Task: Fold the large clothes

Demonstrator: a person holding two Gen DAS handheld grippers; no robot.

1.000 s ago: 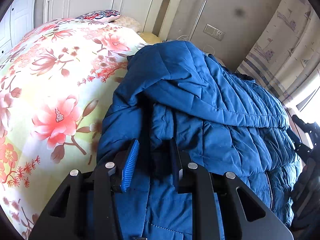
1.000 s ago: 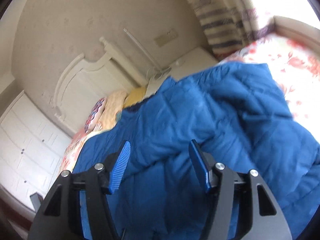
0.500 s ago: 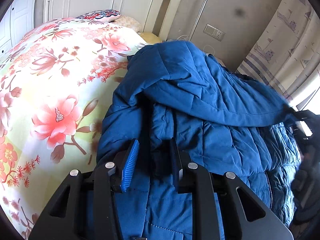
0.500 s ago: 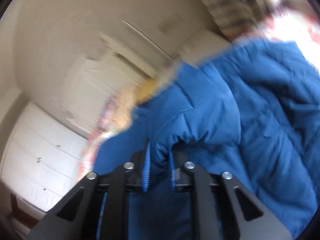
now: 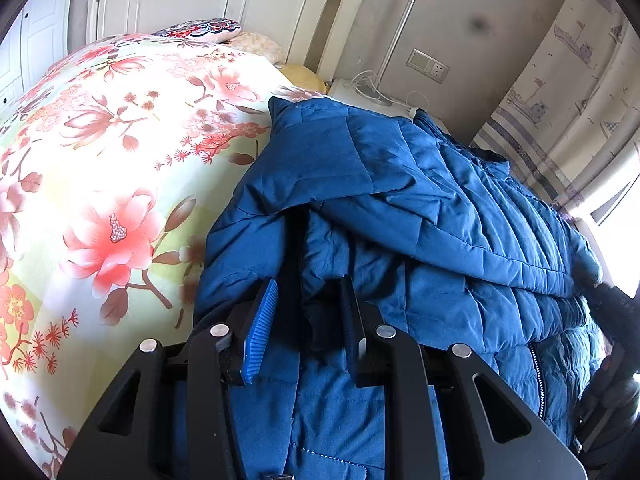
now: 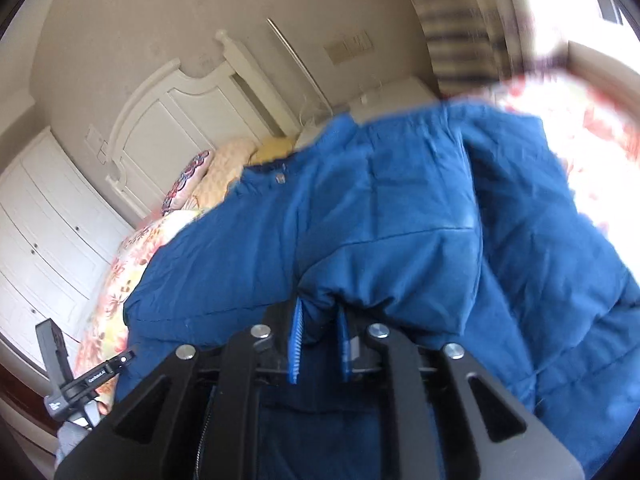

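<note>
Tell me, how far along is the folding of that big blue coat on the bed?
Early to midway, I'd guess. Done: one sleeve already lies across the blue jacket, spread on the floral bedspread. In hand: the right gripper pinches a bunched fold of fabric, and the left gripper straddles a ridge of it. Left: the jacket is still loose, not a compact bundle.

Floral duvet (image 5: 120, 168): pale yellow-green ground, pink and red blossoms, covers the bed. White panelled headboard (image 5: 280, 4) stands against the wall. Patterned pillow (image 5: 200, 30) lies at the head of the bed, a cream pillow (image 5: 256, 42) just beside it, a yellow one (image 5: 302, 74) further right. White nightstand (image 5: 360, 94) beside the bed carries white cables. Wall socket (image 5: 428, 65) above it. Printed curtain (image 5: 568, 80) hangs at right. White wardrobe doors (image 6: 44, 232) at left.
</note>
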